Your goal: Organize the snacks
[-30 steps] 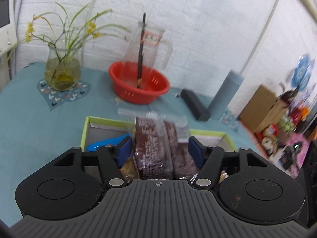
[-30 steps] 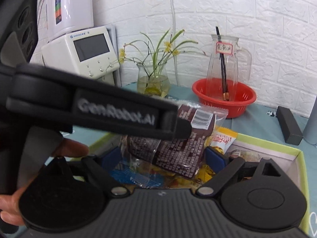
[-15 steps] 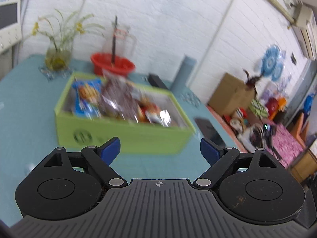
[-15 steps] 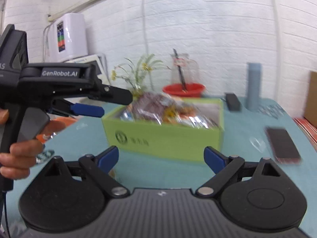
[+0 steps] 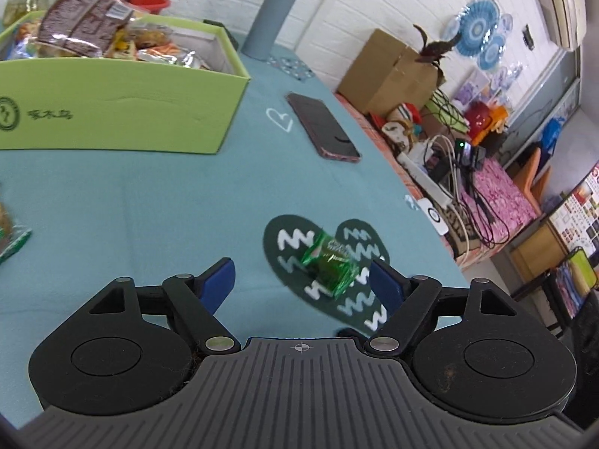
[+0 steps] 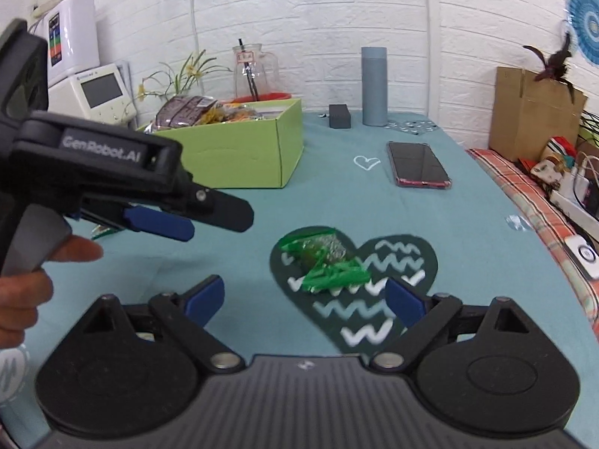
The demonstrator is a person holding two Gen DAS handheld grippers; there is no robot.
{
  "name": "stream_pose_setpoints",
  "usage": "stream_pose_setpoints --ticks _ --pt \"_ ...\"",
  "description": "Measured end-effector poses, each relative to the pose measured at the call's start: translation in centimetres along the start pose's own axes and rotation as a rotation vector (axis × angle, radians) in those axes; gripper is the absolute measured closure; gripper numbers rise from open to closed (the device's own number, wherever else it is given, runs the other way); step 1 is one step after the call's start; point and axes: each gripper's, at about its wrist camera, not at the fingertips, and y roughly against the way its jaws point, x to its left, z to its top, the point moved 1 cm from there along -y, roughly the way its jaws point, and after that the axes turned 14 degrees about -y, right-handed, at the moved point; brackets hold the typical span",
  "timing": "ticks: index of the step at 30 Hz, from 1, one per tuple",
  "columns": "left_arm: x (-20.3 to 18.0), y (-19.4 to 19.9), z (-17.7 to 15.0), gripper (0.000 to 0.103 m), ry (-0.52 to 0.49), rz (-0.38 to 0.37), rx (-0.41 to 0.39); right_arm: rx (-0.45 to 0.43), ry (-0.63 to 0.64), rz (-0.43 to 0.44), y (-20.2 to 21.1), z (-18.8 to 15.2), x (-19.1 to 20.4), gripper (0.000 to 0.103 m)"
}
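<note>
Both views are evenly and brightly lit by diffuse light; its source is not in view. Shadows on the teal fabric tablecloth (image 6: 374,194) are soft and faint. The white painted brick wall (image 6: 337,11) reads near overexposure. Mild glare shows on the dark glossy smartphone (image 6: 417,164). Fisheye distortion bends straight lines toward the edges, and dark vignetting fills the frame corners. Motion blur smears the green crinkled snack wrapper (image 6: 324,262) and the dark green heart-shaped mat with white zigzags (image 5: 337,273).
</note>
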Motion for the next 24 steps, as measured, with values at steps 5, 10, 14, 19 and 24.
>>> stream_pose_setpoints --ticks 5,10,14,19,24 --pt "-0.1 -3.7 1.7 0.051 0.014 -0.072 0.06 0.077 0.048 0.033 -4.0 1.8 -0.9 0.01" --pt "-0.9 -6.3 2.4 0.053 -0.027 -0.061 0.101 0.116 0.044 0.027 -5.9 1.8 -1.3 0.011" --pt "-1.4 -7.2 1.9 0.059 -0.071 -0.025 0.129 0.121 0.057 0.025 -6.1 1.4 -1.0 0.012" --pt "-2.0 -7.1 0.9 0.084 -0.115 -0.001 0.139 0.114 0.076 0.013 -5.3 1.1 -0.3 0.033" --pt "-2.4 -5.5 -0.2 0.086 -0.126 0.005 0.139 0.116 0.064 0.02 -3.5 -0.3 1.0 0.036"
